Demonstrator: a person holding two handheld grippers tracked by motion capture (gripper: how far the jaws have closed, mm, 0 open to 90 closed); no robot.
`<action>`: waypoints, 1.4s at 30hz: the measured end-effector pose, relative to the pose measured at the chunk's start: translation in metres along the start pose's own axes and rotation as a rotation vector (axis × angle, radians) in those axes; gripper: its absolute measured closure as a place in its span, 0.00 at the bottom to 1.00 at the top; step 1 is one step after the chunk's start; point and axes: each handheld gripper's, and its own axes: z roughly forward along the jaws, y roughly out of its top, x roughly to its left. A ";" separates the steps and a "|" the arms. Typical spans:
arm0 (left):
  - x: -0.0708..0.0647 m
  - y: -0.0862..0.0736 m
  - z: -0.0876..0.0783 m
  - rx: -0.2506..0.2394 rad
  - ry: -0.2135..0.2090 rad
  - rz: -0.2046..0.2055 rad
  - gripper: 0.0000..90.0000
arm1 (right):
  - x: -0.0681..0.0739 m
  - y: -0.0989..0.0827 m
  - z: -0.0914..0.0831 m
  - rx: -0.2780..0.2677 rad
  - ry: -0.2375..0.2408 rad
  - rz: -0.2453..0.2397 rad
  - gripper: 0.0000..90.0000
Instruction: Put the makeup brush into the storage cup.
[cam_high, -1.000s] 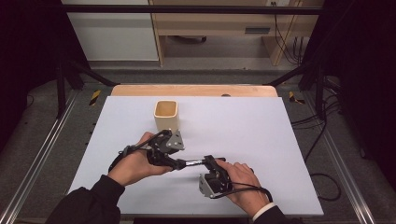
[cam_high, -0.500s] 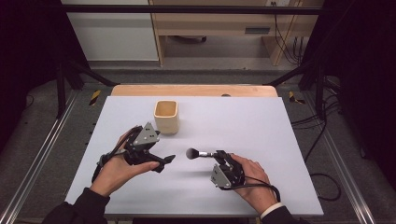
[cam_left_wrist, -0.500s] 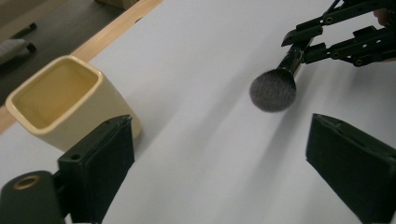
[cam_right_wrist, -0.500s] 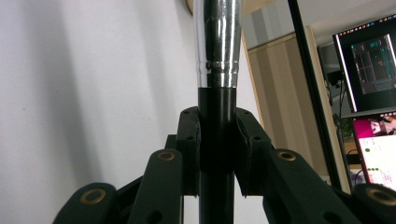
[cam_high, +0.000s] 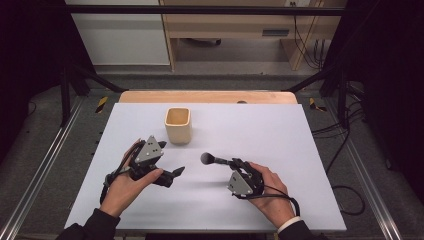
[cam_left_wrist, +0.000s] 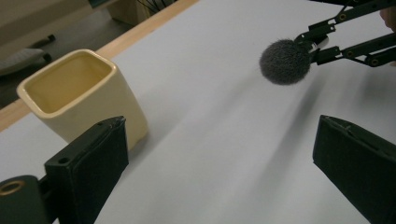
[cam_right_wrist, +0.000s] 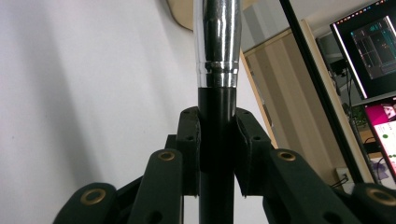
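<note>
While the right claw (cam_high: 229, 162) is clamping the black handle of a makeup brush (cam_high: 214, 160), the left claw (cam_high: 176, 172) is standing wide apart with nothing between its pads, its jaws having just been opening. In the high view, the brush is sitting just right of the frame's centre, its dark bristle head pointing toward the left of the frame and hanging a little above the white table (cam_high: 280, 130). The right hand (cam_high: 267, 192) is lying in the lower right of centre, gripping its tool low over the table. The left hand (cam_high: 130, 182) is resting in the lower left, its claw pointing toward the right of the frame, apart from the brush head.

In the left gripper view, the brush head (cam_left_wrist: 285, 61) is showing in the upper right, beyond the two open pads, and a cream square cup (cam_left_wrist: 81, 98) is standing upright on the table at the left. In the right gripper view, the pads are pressing on both sides of the black handle (cam_right_wrist: 215, 130), with the chrome ferrule (cam_right_wrist: 217, 42) rising above them. In the high view the cup (cam_high: 178, 125) is standing above and left of the brush, near but apart from it.
</note>
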 end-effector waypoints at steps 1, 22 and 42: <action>-0.001 -0.002 0.000 -0.010 0.009 0.000 0.04 | 0.000 0.000 0.000 -0.010 0.000 0.023 0.83; -0.005 -0.024 0.002 -0.251 -0.020 -0.185 0.03 | -0.011 -0.002 0.012 -0.222 0.031 0.462 0.83; -0.019 -0.015 0.010 -0.337 -0.044 -0.272 0.02 | -0.007 0.007 0.017 -0.399 0.069 0.710 0.83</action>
